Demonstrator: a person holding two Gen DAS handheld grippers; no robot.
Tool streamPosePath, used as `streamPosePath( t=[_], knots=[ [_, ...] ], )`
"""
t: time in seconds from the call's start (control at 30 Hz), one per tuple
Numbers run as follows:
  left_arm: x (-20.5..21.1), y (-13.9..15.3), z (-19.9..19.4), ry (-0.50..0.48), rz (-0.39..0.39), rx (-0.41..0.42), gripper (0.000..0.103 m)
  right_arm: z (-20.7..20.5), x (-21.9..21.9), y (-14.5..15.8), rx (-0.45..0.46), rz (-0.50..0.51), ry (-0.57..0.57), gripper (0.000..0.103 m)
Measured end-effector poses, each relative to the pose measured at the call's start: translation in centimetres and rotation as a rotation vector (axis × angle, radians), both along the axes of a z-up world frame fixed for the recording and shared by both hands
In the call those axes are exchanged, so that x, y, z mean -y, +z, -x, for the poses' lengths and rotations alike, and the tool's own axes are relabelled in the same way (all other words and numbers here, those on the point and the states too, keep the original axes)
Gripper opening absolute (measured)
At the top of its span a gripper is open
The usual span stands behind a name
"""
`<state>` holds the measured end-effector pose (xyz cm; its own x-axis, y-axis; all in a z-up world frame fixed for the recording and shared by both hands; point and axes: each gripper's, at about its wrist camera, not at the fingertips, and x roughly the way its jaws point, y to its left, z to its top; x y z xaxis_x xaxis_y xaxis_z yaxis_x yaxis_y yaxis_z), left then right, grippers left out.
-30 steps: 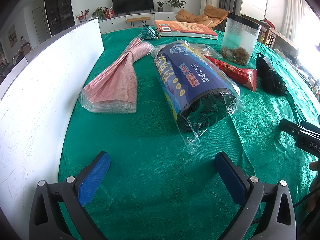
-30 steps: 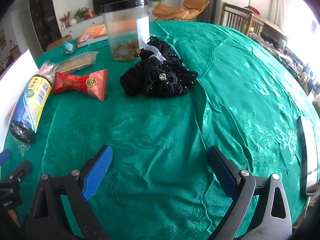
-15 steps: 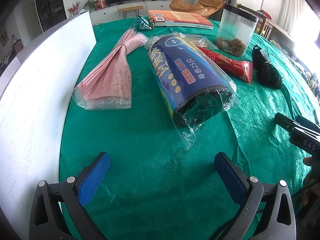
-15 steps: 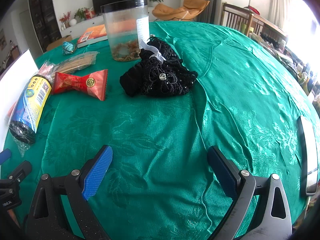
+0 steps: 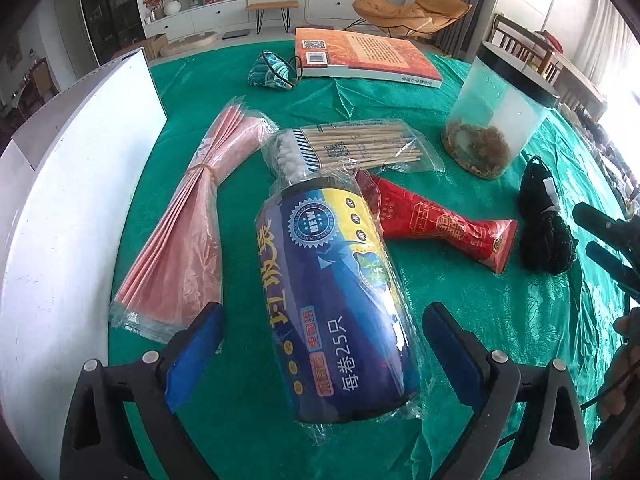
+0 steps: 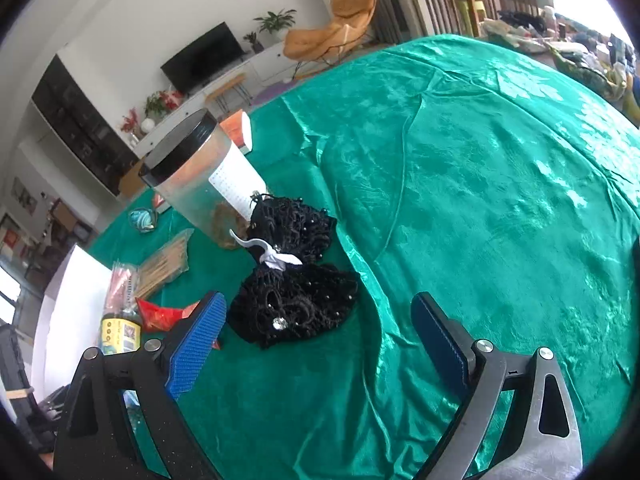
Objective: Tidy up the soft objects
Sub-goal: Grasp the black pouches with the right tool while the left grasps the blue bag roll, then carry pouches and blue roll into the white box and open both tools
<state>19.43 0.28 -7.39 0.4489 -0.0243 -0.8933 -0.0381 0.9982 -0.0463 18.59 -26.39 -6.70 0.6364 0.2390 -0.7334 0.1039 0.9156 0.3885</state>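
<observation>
1. My left tool (image 5: 322,340) now hangs over the roll of bin bags (image 5: 336,300), which a second ago lay well ahead of it on the green table (image 5: 500,312). Its jaws are closing, the roll lies between the blue pads, and neither pad presses on the wrapper yet.
2. My right tool (image 6: 320,328) has swung toward the black lace bundle (image 6: 294,304), which now lies just ahead of its spread, empty jaws.
3. The pink packet (image 5: 180,240) lies just left of the roll, the red pouch (image 5: 440,224) to its right.
4. I judge both hands have moved from waiting to reaching; nothing is gripped yet.
</observation>
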Motion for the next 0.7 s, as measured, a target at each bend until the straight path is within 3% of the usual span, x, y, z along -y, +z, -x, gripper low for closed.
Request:
streamPosePath(
  t=[0.1,0.13,0.17,0.23,0.3,0.37,0.53,0.63,0.7],
  knots=[
    [-0.2,-0.4,-0.7,0.003,-0.005,-0.013,0.088,-3.9,-2.1,-0.7,-0.062,0.03,0.072,0.09],
    [-0.4,-0.5,-0.7,0.0,0.012,-0.01,0.078,-4.9,-2.9,-1.3,-0.085,0.041,0.094,0.073],
    [-0.5,-0.4,-0.7,-0.015,0.048,-0.007,0.063,-5.8,-3.5,-2.1,-0.121,0.055,0.119,0.045],
    [-0.8,0.1,-0.4,-0.009,0.045,0.019,0.06,-6.3,-3.6,-2.1,-0.124,0.084,0.124,0.038],
    [-1.1,1.0,0.3,-0.006,0.076,0.054,0.059,-5.6,-2.8,-0.9,-0.099,0.09,0.086,0.036],
    [-1.9,2.3,1.4,0.001,0.157,0.068,0.059,-4.1,-1.8,1.3,-0.04,0.122,0.052,0.034],
    [-4.8,7.0,6.0,-0.008,0.309,0.135,0.059,-0.4,-3.3,5.7,0.029,0.138,0.119,0.034],
    [-8.7,10.6,9.5,0.008,0.326,0.201,0.059,2.2,-7.0,8.0,0.064,0.101,0.209,0.034],
    [-12.3,12.8,12.0,0.044,0.295,0.251,0.059,3.9,-10.6,9.9,0.094,0.05,0.285,0.034]
  ],
)
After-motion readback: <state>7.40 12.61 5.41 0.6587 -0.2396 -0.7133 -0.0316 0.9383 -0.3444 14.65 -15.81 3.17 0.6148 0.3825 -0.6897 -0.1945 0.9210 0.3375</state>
